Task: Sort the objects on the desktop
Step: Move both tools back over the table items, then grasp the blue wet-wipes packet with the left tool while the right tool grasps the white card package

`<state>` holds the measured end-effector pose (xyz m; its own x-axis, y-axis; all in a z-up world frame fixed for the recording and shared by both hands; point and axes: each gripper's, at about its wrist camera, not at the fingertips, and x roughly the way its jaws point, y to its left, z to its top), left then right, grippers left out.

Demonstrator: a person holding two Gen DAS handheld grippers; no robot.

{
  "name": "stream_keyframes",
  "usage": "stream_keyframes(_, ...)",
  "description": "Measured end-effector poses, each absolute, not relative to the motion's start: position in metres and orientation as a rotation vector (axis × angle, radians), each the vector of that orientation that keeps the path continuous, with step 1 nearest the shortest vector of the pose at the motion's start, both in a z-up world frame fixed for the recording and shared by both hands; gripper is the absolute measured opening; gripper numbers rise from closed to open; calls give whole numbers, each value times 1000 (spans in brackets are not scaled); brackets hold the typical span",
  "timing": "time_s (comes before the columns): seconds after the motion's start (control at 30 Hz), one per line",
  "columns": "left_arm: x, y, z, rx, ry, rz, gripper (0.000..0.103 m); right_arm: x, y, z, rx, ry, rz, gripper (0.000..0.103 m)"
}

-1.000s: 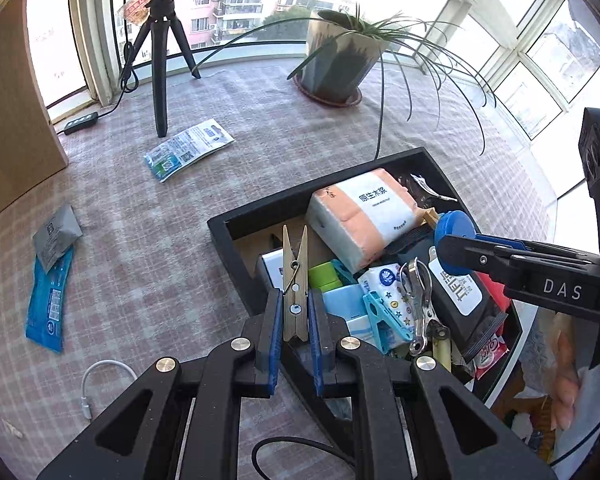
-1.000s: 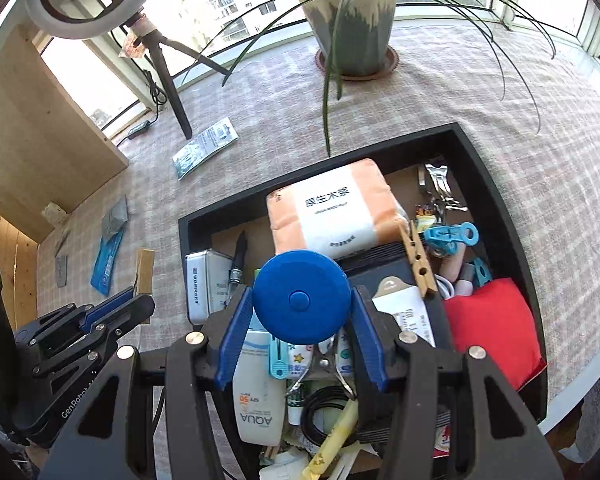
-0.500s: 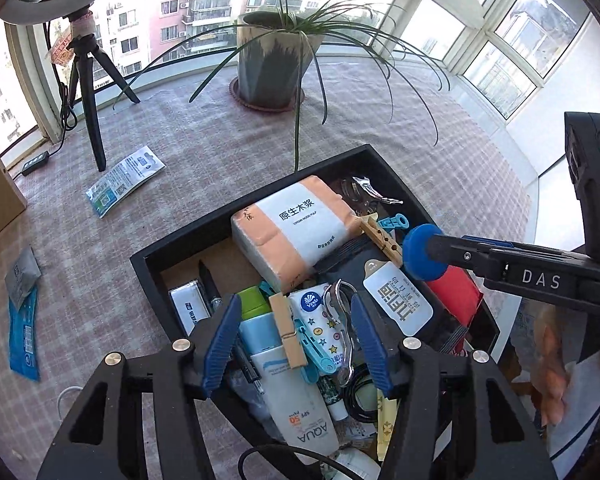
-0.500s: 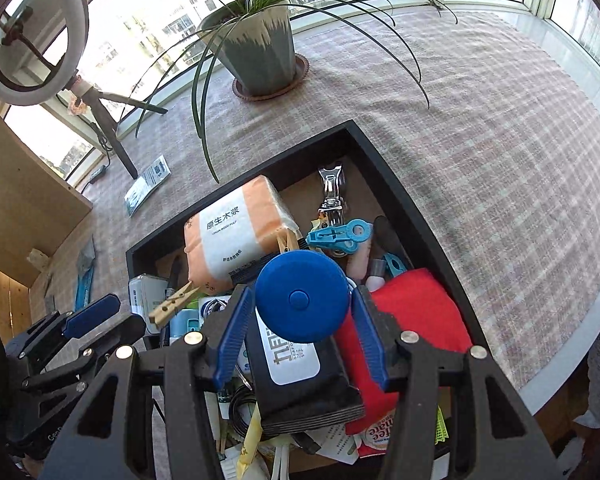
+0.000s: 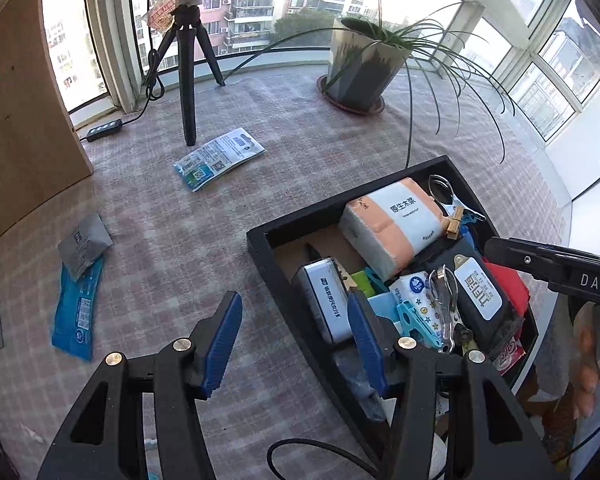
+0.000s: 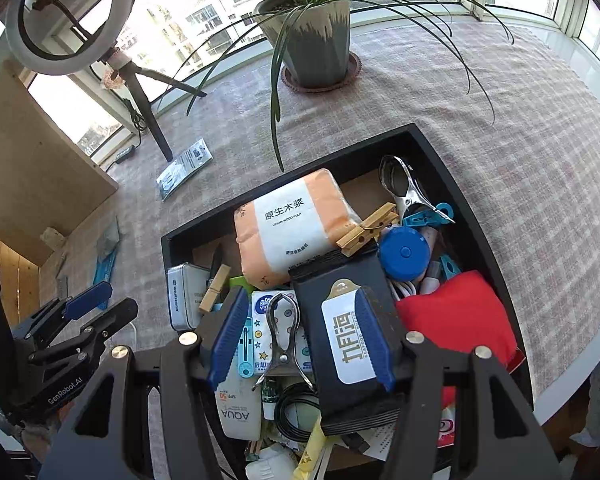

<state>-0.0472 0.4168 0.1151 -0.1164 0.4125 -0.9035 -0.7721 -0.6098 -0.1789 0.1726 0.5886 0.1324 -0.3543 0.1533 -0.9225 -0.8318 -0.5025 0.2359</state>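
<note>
A black tray (image 6: pixel 452 184) on the checked tablecloth is packed with small items. My right gripper (image 6: pixel 300 300) hangs open over it, above a metal clip (image 6: pixel 284 336) and a black pack (image 6: pixel 352 320), with nothing between its pads. A blue round disc (image 6: pixel 404 254) lies loose in the tray beside a wooden clothespin (image 6: pixel 366 230) and an orange tissue pack (image 6: pixel 292 224). A second clothespin (image 6: pixel 214 288) rests against a tin (image 6: pixel 184 296). My left gripper (image 5: pixel 294 304) is open and empty over the tray's left wall (image 5: pixel 268 264). Its fingers (image 6: pixel 88 294) show in the right wrist view.
Loose on the cloth lie a blue packet (image 5: pixel 78 308), a grey packet (image 5: pixel 85 244) and a printed leaflet (image 5: pixel 218 158). Further back stand a tripod (image 5: pixel 188 80) and a potted plant (image 5: pixel 364 68). A wooden board (image 5: pixel 24 120) walls the left side. A person's hand (image 5: pixel 584 360) is at the right edge.
My left gripper opened, dropped its wooden clothespin into the tray and drew back left to the tray's edge. My right gripper let go of the blue disc, which now lies in the tray.
</note>
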Motion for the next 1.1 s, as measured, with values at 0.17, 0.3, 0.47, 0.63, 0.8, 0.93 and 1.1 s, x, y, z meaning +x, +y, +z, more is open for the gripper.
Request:
stream_keyframes(0.17, -88, 374, 102, -1398, 400, 1906, 52, 140, 580, 130, -1238, 952, 1971, 57)
stream_keyframes(0.3, -121, 338, 89, -1457, 384, 1976, 52, 115, 574, 130, -1266, 937, 2009, 60)
stream_keyframes(0.47, -159, 302, 68, -1538, 414, 2014, 54, 80, 570, 131, -1308, 909, 2054, 65)
stream_keyframes(0.63, -185, 282, 52, -1589, 413, 2013, 56, 39, 580, 124, -1363, 922, 2059, 65)
stream_keyframes(0.8, -198, 283, 34, -1607, 487, 2000, 61, -1, 591, 111, -1411, 993, 2048, 66)
stream_keyframes(0.93, -198, 291, 22, -1595, 549, 1975, 63, -30, 610, 98, -1402, 1108, 1989, 66)
stream_keyframes(1.1, -194, 295, 8, -1586, 598, 1952, 65, -65, 637, 69, -1372, 1239, 1855, 67)
